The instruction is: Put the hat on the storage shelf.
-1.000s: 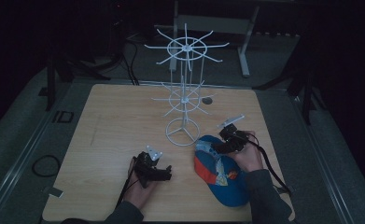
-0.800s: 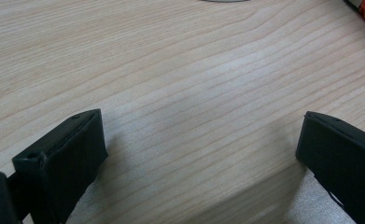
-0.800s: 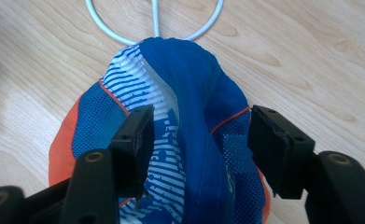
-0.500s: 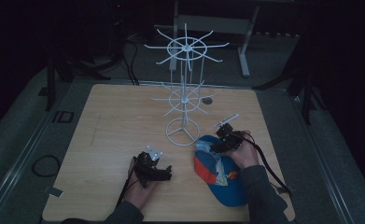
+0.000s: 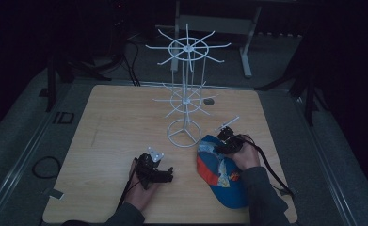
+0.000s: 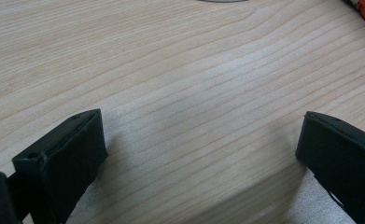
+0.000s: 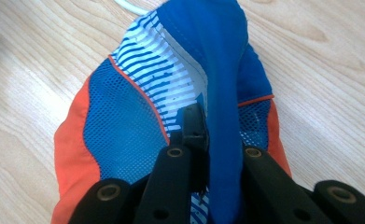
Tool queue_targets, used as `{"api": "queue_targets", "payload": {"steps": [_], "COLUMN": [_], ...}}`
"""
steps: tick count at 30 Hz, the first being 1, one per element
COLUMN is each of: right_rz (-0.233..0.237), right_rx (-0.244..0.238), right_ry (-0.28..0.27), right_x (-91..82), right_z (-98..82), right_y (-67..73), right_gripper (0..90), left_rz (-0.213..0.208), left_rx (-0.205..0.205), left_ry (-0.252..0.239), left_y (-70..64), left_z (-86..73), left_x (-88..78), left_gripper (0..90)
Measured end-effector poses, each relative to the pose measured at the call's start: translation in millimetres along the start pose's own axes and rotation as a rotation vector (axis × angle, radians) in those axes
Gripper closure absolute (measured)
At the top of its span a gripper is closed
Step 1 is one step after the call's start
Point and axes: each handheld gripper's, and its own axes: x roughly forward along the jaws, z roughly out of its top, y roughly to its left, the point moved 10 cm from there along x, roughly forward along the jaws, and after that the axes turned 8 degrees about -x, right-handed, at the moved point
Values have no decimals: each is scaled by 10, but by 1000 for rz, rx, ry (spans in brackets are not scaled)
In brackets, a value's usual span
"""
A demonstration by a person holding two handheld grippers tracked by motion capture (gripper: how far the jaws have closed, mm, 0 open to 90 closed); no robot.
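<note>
High view: right tool [image 5: 221, 142] has just clamped the cap [image 5: 219, 172], its long axis running toward the person.

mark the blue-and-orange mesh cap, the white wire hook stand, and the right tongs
blue-and-orange mesh cap [image 7: 119, 135], right gripper view, on the blue mesh panel
white wire hook stand [image 5: 183, 133], high view, on its ring base
right tongs [image 7: 203, 140], right gripper view, between the tips clamped on the cap's fabric

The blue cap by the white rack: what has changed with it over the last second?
The right gripper sank a little onto the blue cap and its jaws have just been closing; they now pinch the cap's fabric. The left gripper stayed open on the table, and the white rack did not move.
</note>
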Motion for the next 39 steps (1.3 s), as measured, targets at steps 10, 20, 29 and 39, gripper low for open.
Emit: {"api": "queue_targets", "payload": {"steps": [10, 20, 29, 39], "right_rz": [-3, -19, -30, -33], "right_rx": [-15, -25, -7, -12], "right_ry": [-89, -157, -215, -257], "right_x": [-275, -547, -769, -927], "right_z": [-7, -17, -53, -40], "right_y": [45, 76, 50, 84], "right_gripper": [882, 881, 881, 880], "left_rz": [-2, -5, -5, -6], "left_rx": [0, 3, 2, 1], "left_ry": [-1, -3, -1, -2], "left_y": [-5, -13, -13, -15], "left_z": [1, 2, 1, 1], "left_x": [1, 3, 2, 2], "left_gripper": [19, 19, 19, 19]}}
